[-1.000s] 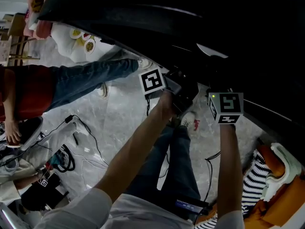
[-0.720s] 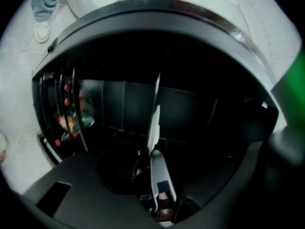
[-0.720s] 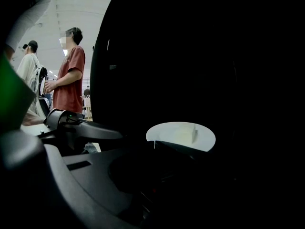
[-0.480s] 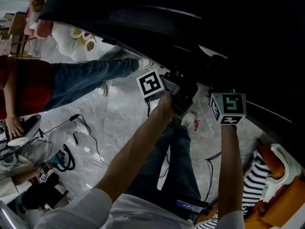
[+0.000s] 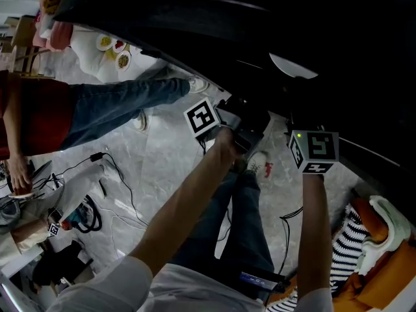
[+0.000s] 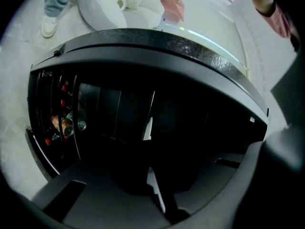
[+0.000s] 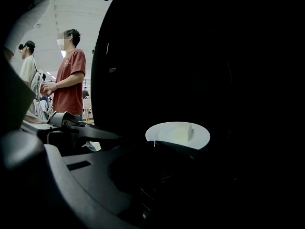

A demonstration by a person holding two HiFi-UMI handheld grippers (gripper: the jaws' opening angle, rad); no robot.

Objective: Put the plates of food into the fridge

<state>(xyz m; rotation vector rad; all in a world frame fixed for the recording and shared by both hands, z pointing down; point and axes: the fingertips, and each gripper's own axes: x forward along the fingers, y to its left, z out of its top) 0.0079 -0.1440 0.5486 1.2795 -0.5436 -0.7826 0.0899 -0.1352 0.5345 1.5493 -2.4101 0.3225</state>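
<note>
A white plate (image 7: 177, 134) with a pale piece of food hangs in front of the dark fridge (image 5: 273, 25). My right gripper (image 7: 157, 149) is shut on its near rim. From the head view that plate (image 5: 292, 65) shows as a pale oval above the right gripper's marker cube (image 5: 315, 149). My left gripper (image 5: 242, 123) is up against the fridge's black front, by its marker cube (image 5: 203, 117). In the left gripper view its jaws are closing and stand together (image 6: 153, 185), with only a thin pale sliver between them. What they touch is lost in the dark.
More plates of food (image 5: 112, 51) lie on a white round table (image 5: 88, 56) at the far left. A person in a red top and jeans (image 5: 97, 112) stands beside it. Cables and gear (image 5: 84, 216) lie on the marble floor. Bottles (image 6: 64, 123) sit in a fridge rack.
Both marker cubes have drifted a little: the left one leftward, the right one rightward and down. The white plate sits slightly higher against the fridge. The person at the left has shifted.
</note>
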